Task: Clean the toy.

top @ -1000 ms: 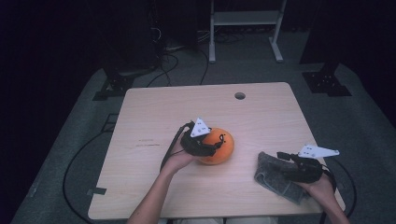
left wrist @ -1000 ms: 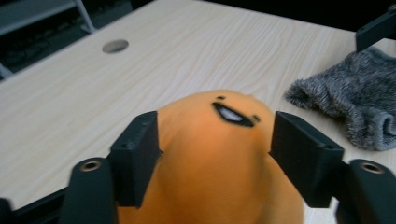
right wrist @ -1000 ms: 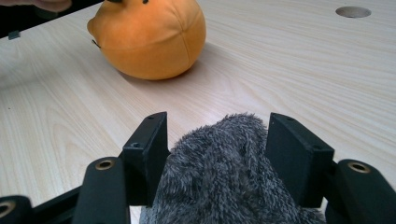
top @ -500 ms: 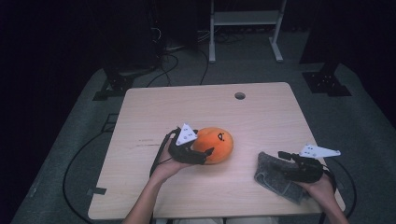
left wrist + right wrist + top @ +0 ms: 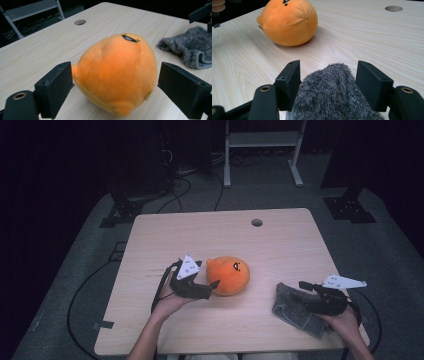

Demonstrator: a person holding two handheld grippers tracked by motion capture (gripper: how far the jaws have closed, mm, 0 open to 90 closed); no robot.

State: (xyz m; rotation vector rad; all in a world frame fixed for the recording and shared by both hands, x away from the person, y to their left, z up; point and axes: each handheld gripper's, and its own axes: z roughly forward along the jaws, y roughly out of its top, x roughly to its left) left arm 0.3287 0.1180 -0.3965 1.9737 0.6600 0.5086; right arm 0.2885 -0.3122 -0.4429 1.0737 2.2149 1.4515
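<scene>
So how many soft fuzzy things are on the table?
2. The orange plush toy sits mid-table, between the left gripper's open jaws. The grey fuzzy cloth lies near the right edge, with the right gripper around it. None looks hidden.

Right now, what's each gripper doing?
Left gripper: jaws just opened, clear of the orange plush between them.
Right gripper: holding the grey fuzzy cloth.

Orange plush toy slightly blurred in the left gripper view, its underside hidden against the table. Grey fuzzy cloth cut off by the bottom edge in the right gripper view, its near part covered by the right gripper in the high view. Unclear whether the pads press the cloth.
</scene>
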